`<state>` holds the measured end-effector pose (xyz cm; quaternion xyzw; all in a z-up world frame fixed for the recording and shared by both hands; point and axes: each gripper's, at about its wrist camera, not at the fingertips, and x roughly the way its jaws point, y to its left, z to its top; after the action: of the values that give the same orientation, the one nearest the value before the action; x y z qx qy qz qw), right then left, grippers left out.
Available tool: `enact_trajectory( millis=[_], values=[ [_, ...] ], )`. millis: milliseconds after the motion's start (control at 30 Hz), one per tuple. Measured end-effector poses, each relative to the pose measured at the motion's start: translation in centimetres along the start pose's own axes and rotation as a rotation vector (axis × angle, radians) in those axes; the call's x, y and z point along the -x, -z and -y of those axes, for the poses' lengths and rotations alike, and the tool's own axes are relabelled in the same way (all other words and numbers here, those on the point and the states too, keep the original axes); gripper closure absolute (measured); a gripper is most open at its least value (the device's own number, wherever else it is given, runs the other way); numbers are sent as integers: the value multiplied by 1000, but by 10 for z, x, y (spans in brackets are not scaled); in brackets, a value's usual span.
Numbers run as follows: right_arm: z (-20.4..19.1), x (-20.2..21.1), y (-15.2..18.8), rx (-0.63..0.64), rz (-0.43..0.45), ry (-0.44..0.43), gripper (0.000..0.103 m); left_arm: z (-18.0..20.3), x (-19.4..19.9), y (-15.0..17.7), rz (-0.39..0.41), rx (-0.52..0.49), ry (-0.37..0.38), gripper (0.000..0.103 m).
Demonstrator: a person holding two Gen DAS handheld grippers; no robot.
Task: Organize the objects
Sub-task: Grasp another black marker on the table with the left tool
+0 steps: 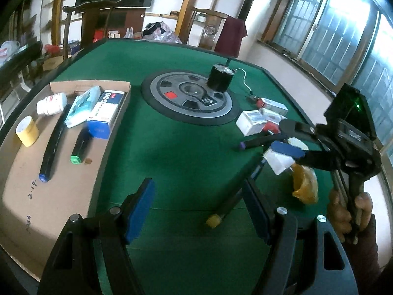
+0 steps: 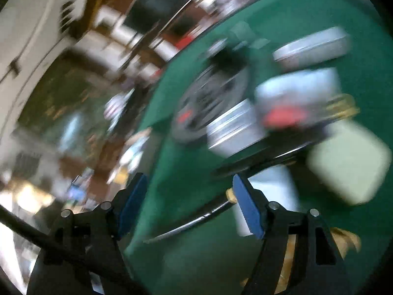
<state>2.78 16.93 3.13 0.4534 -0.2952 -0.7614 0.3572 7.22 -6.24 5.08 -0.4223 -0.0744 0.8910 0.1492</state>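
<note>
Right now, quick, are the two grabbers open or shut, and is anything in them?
Left gripper: open, empty, above the green table.
Right gripper: open, nothing held.

Legible markings: handwriting on the cardboard tray only

Cardboard tray [image 1: 61, 196], left side of the tabletop [image 1: 186, 162]: handwritten dark ink on its bare floor, one mark reading about "2.14", a second mark nearer the front edge too distorted to read with certainty. Blue-and-white box [image 1: 104, 113] in the tray: printed panels and a red strip, lettering too small to read. White bottle [image 1: 52, 103]: red label band, text illegible. White boxes [image 1: 253, 122] at the right: print unreadable. Right wrist view: wholly blurred, nothing legible.
</note>
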Motion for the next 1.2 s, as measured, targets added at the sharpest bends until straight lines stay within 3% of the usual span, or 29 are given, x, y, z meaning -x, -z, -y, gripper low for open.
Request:
enact_trajectory(
  millis=[133, 367, 533, 600, 633, 667, 700, 967, 1200],
  values=[
    [2, -5, 5, -18, 13, -49, 30, 2, -5, 2, -4, -66, -27, 36],
    [25, 22, 2, -104, 134, -83, 30, 37, -27, 10, -43, -249, -40, 36],
    [26, 26, 0, -118, 167, -39, 30, 69, -52, 17, -76, -375, -75, 36],
    [23, 27, 0, -114, 174, -33, 30, 72, -62, 18, -108, -373, -63, 49],
    [22, 28, 1, -110, 178, -31, 30, 71, -66, 17, -135, -360, -48, 71],
    [26, 31, -2, -105, 182, -25, 30, 70, -66, 16, -127, -347, -44, 86],
    [25, 31, -2, -101, 187, -20, 30, 69, -67, 15, -136, -334, -28, 91],
    [29, 38, -3, -101, 200, 5, 30, 52, -48, 11, -89, -230, -4, 91],
    [29, 40, -3, -83, 215, 119, 30, 38, -3, 6, -9, -151, 40, 91]
  ],
)
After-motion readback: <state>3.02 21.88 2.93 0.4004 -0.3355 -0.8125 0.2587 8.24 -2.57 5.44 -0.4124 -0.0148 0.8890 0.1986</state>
